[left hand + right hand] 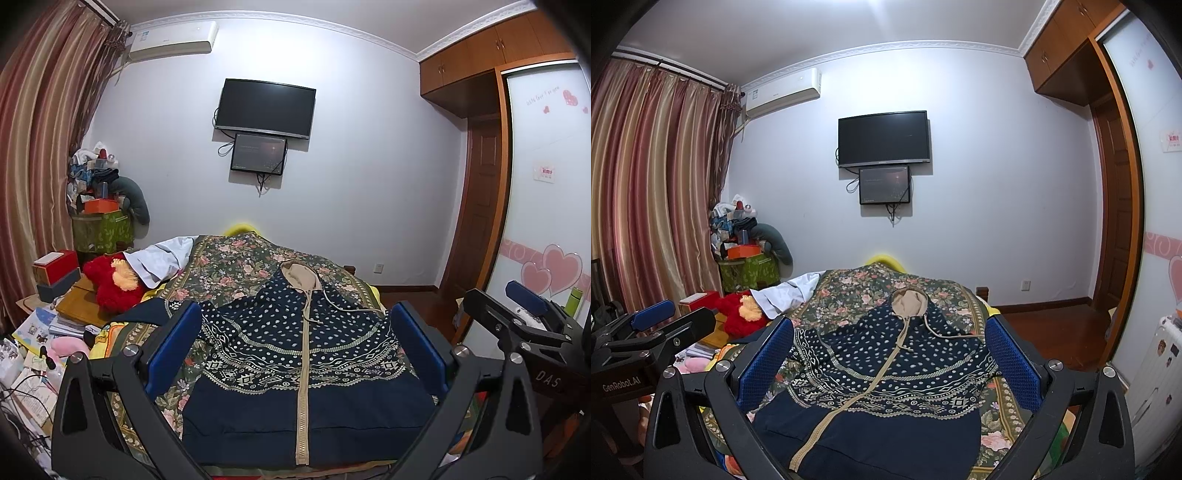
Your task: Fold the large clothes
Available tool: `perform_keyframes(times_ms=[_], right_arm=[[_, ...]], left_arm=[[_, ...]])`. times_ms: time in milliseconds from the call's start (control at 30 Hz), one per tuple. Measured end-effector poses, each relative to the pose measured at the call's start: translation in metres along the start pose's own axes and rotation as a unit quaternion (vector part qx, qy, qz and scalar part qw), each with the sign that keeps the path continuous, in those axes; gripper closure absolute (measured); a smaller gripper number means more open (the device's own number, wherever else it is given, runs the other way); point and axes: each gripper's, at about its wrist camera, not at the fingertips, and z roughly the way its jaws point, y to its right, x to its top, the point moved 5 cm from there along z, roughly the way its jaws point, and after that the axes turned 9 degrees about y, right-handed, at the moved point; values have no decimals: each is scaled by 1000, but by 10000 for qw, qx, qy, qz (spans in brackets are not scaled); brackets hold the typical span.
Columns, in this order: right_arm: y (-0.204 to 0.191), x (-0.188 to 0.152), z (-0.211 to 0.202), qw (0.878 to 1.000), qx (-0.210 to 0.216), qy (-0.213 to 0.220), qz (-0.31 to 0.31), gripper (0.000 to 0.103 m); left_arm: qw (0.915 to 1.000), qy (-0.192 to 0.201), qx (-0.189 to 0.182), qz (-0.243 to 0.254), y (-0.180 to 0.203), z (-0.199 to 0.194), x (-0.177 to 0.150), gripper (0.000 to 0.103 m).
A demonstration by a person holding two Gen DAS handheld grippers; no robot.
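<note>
Right now both claws are hovering at the near end of the bed, ahead of any fold. The left claw [295, 347] is spread wide and holding nothing, and the right claw [890, 358] is likewise gaping and empty.

Between their blue pads the navy patterned hoodie [306, 354] is lying front-up on the floral bedspread [236, 266], zipper [303, 387] closed, hem nearest, beige-lined hood [301, 276] pointing toward the far wall. Its left sleeve [147, 308] is trailing off toward the clutter; the right one I cannot make out.

By my reading the first fold is still pending. Next, each claw needs to drop onto a side edge and pinch cloth cleanly, minding the loose drawstring [351, 308].
</note>
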Motion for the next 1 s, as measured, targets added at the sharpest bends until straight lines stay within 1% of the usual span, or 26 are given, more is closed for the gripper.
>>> perform_keyframes(times_ms=[367, 500, 567, 667, 733, 800, 933, 1000], right_arm=[[0, -3, 0, 10000, -1, 4, 9, 0], [-2, 4, -2, 10000, 7, 11, 21, 0], [-1, 1, -2, 10000, 9, 9, 28, 0], [-2, 3, 0, 10000, 14, -12, 45, 0], [-4, 4, 3, 10000, 18, -38, 39, 0], [-4, 2, 10, 10000, 25, -76, 36, 0], [-2, -9, 40, 9998, 14, -210, 48, 0], [-2, -13, 61, 9995, 18, -320, -1, 0]], left_arm=[[10000, 1, 7, -4, -1, 0, 0, 0], [10000, -3, 12, -7, -1, 0, 0, 0], [10000, -12, 22, 3, -2, 1, -1, 0], [10000, -56, 2, 9, -4, 5, -2, 0], [9999, -88, 51, -25, -8, 10, -2, 0], [9999, -137, 77, -39, -14, 19, -3, 0], [9993, -232, 285, -47, -34, 42, -5, 0], [9988, -313, 372, -63, -46, 55, -5, 0]])
